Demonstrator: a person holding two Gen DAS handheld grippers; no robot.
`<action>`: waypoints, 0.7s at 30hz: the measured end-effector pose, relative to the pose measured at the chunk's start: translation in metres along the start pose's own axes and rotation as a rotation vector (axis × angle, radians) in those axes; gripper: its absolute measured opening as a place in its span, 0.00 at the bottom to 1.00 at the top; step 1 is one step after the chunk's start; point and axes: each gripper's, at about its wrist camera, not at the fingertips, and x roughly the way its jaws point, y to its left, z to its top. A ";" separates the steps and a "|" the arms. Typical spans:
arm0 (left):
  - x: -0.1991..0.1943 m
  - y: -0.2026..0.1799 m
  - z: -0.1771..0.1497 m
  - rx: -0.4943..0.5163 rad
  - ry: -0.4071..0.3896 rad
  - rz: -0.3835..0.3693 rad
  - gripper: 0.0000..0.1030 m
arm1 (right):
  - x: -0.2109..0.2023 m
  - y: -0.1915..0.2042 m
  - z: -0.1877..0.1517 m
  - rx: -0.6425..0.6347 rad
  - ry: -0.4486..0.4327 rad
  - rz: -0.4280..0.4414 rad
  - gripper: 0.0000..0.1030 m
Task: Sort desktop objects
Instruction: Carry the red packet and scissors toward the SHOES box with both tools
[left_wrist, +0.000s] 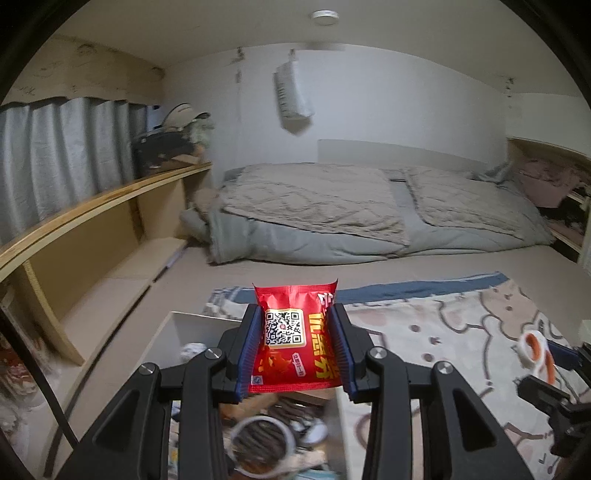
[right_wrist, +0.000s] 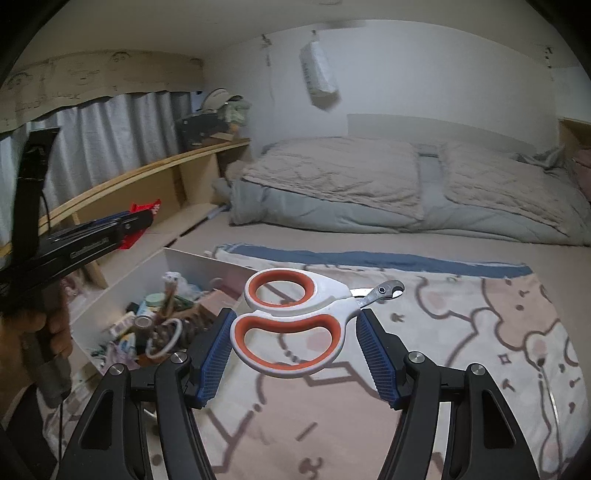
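In the left wrist view, my left gripper (left_wrist: 295, 310) is shut on a red snack packet (left_wrist: 291, 332) with a QR label, held upright between the blue pads. It hangs above a white open box (left_wrist: 199, 325) of mixed small items. My right gripper (right_wrist: 295, 314) is shut on white and orange clippers (right_wrist: 291, 321). They lie flat across the pads, metal tip to the right, above a patterned mat (right_wrist: 461, 332). The right wrist view also shows the left gripper (right_wrist: 142, 219) with the red packet (right_wrist: 146, 207) at the far left, held by a hand (right_wrist: 55, 332).
The white box (right_wrist: 199, 266) holds a tape ring (right_wrist: 164, 338), jars and other clutter, and stands at the mat's left edge. Folded grey and beige bedding (left_wrist: 369, 214) lies beyond the mat. A wooden shelf (left_wrist: 110, 199) with a curtain above runs along the left wall.
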 end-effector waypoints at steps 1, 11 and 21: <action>0.002 0.008 0.001 -0.005 -0.002 0.017 0.37 | 0.002 0.003 0.001 -0.001 0.000 0.007 0.65; 0.030 0.075 0.001 -0.048 0.053 0.039 0.37 | 0.027 0.041 0.002 -0.035 0.015 0.066 0.65; 0.078 0.121 -0.032 -0.112 0.215 0.072 0.37 | 0.052 0.080 -0.005 -0.080 0.049 0.116 0.65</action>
